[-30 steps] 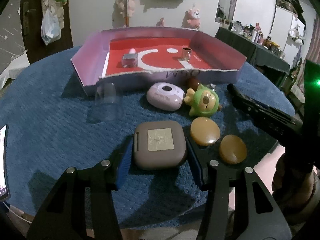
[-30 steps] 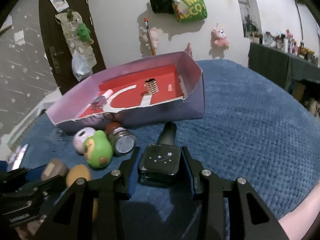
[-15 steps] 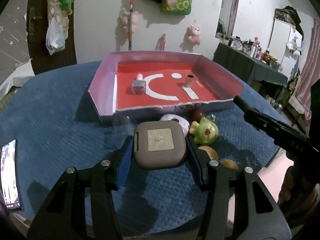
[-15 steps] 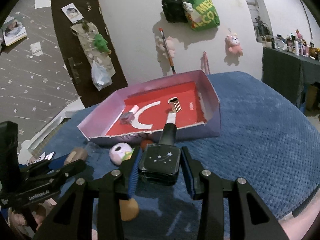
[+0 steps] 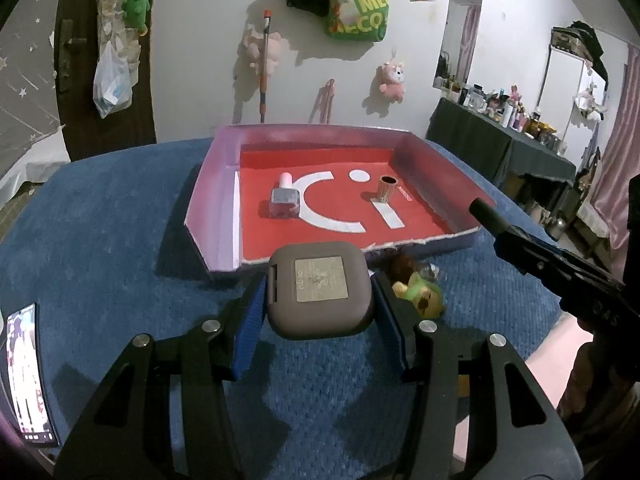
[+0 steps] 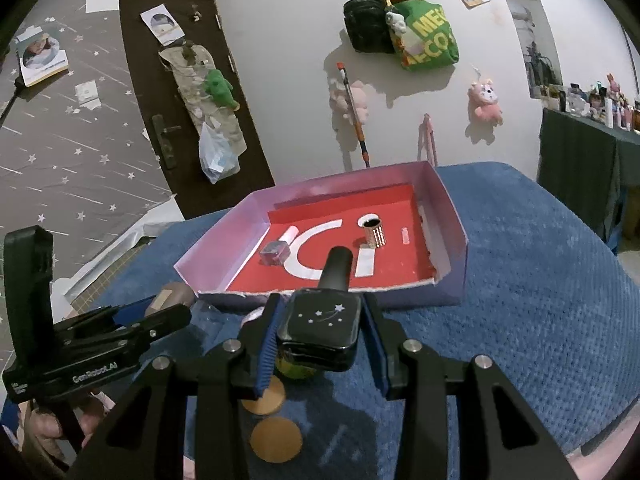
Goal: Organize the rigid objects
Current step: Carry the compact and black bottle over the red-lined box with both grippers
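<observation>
Two grippers are loaded, one item each. On the left gripper (image 5: 319, 312) the jaws stand partly closed, blue pads pressed against both sides of a rounded grey-brown case (image 5: 320, 292) with a pale square label on top. On the right gripper (image 6: 318, 346) the jaws are likewise narrowed, pads clamped on a square black bottle (image 6: 320, 330) with small stars printed on it; its dark cap points forward toward the tray.

Both items hang clear of the blue bench (image 5: 100, 248), in front of the near, torn edge of the pink-walled tray (image 5: 216, 184) with a red floor. Neither item is inside the tray yet.

Step in hand, as judged: transport of two picked items toward the tray. Two items already stand on the red floor: a small clear bottle with a white cap (image 5: 285, 200) toward the left wall, and a ribbed metallic cylinder (image 5: 386, 189) toward the right.

Next move calls for:
1. Carry each load over the near wall without clipping it.
2. Choose bare red floor, away from the clear bottle and the cylinder.
3. Lower until the item rests flat, then widen the jaws.
4. Keep the two grippers apart, since they approach the same edge side by side.

Left on the bench near the tray: a green plush figure (image 5: 422, 296), two brown discs (image 6: 276, 438), and other small items partly hidden behind the held loads. A phone (image 5: 26, 372) lies at the bench's left edge.
</observation>
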Demonstrator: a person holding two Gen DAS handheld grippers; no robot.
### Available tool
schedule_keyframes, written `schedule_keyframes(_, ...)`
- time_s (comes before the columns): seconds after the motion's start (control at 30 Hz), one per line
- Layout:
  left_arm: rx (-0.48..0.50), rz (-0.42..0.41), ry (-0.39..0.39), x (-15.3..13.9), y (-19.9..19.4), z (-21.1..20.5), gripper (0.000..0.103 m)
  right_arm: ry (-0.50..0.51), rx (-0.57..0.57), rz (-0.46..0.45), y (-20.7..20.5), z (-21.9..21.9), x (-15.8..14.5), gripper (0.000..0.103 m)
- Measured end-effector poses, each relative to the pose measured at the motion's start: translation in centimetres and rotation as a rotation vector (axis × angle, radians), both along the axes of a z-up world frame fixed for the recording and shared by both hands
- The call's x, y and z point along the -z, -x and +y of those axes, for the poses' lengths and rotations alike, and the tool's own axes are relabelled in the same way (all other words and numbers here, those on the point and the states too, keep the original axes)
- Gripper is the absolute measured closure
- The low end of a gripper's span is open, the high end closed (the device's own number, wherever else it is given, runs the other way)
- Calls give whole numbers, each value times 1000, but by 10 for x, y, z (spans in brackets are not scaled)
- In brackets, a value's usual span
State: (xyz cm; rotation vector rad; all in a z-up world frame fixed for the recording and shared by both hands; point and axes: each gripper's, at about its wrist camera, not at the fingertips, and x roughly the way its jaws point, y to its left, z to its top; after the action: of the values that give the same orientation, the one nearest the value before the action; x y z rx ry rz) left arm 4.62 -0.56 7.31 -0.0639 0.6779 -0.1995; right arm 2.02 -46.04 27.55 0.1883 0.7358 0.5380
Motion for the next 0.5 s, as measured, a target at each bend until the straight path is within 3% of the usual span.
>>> schedule_keyframes(0.5, 17, 14, 21, -15, -38, 0, 53, 47, -26, 4, -29, 9, -13, 62)
